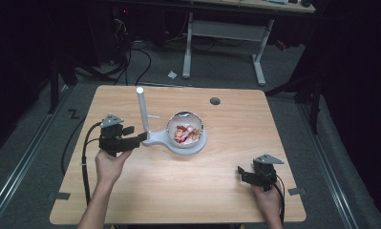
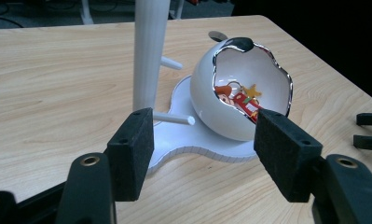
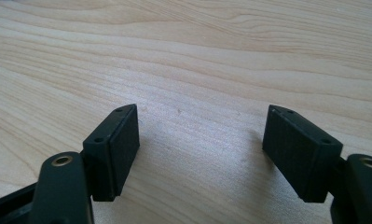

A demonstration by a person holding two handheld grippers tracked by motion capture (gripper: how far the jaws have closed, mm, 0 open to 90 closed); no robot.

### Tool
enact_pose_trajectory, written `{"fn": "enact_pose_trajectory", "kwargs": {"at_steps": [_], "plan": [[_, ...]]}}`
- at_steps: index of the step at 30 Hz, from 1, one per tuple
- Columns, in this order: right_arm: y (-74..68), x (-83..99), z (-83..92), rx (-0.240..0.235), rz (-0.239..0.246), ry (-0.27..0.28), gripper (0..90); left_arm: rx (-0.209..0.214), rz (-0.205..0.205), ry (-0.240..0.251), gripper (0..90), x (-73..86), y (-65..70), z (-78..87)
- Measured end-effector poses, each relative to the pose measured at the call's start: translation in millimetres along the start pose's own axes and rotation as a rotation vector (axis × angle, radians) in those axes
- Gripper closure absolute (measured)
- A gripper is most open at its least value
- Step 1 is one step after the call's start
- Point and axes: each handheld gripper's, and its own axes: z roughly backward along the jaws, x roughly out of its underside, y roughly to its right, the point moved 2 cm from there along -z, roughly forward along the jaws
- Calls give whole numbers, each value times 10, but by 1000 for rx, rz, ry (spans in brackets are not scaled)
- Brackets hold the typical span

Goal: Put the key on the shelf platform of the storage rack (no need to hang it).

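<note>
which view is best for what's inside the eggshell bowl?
Left gripper view: the eggshell bowl is close, its jagged opening faces the camera, and the red and yellow trinkets inside read clearly. The high view shows the bowl from above on the white stand, contents small and blurred. The right gripper view looks at the table.

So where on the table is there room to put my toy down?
The near middle of the table, between the left gripper and right gripper, is bare. So is the far right side by the round hole. It's crowded around the white stand and egg-shaped bowl.

Both grippers' jaws apart, empty
</note>
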Motion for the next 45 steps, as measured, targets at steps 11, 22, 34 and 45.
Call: {"fn": "enact_pose_trajectory", "kwargs": {"at_steps": [11,22,34,45], "plan": [[0,0,0,0,0,0,275,-19,10,17,379,84,-57,144],[0,0,0,0,0,0,275,-36,19,24,372,173,-106,257],[0,0,0,0,0,0,275,-52,34,28,363,281,-149,357],[0,0,0,0,0,0,274,-67,52,29,357,388,-201,426]]}}
